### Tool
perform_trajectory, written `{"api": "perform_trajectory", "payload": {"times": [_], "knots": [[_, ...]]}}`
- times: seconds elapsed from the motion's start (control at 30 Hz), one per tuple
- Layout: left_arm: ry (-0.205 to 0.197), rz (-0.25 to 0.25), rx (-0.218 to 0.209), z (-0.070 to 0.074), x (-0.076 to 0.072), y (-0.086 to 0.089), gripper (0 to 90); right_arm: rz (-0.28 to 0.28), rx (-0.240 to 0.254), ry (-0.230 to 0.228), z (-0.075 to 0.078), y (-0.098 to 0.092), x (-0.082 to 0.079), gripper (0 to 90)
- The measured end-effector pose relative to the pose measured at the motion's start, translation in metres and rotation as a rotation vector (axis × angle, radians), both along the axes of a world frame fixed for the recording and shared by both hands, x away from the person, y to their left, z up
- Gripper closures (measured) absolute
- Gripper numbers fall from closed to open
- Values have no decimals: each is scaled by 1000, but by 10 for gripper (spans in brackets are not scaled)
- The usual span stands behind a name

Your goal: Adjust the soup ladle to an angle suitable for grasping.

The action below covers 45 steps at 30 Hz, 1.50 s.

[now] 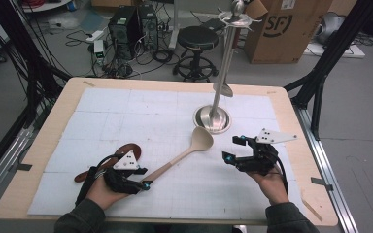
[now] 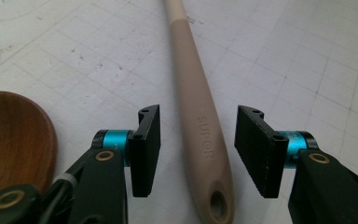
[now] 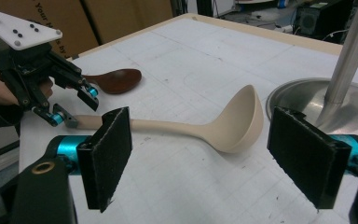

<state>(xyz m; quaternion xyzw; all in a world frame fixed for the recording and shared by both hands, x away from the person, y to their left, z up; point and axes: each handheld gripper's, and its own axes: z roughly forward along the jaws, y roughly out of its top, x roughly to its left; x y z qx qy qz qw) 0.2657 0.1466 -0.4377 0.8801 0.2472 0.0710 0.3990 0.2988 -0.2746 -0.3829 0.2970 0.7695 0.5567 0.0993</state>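
Observation:
A beige ladle (image 1: pixel 194 145) lies slantwise on the white gridded mat, bowl toward the metal stand. My left gripper (image 1: pixel 145 185) is low at its handle end. In the left gripper view the handle (image 2: pixel 200 116), marked with raised letters and ending in a hanging hole, runs between the two pads with a gap on each side, so the gripper (image 2: pixel 199 135) is open. My right gripper (image 1: pixel 235 149) hovers right of the ladle's bowl (image 3: pixel 237 121), open and wide (image 3: pixel 200 154), with nothing between its jaws.
A dark brown wooden spoon (image 1: pixel 126 150) lies just left of my left hand. A tall steel utensil stand (image 1: pixel 212 119) with hooks rises from a round base behind the ladle. Beyond the table's far edge (image 1: pixel 175 81) stand a stool, computer cases and a cardboard box.

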Motion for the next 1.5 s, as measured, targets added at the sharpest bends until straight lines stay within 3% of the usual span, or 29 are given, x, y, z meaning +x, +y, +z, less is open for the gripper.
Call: {"api": "perform_trajectory", "payload": {"times": [0.3,1.5], "knots": [[7,-4,36,-3,2,-2,573,-1,-4,-7,-1,1,-1,214],[21,4,37,-4,1,-4,653,23,-19,-1,-3,7,-1,214]]}}
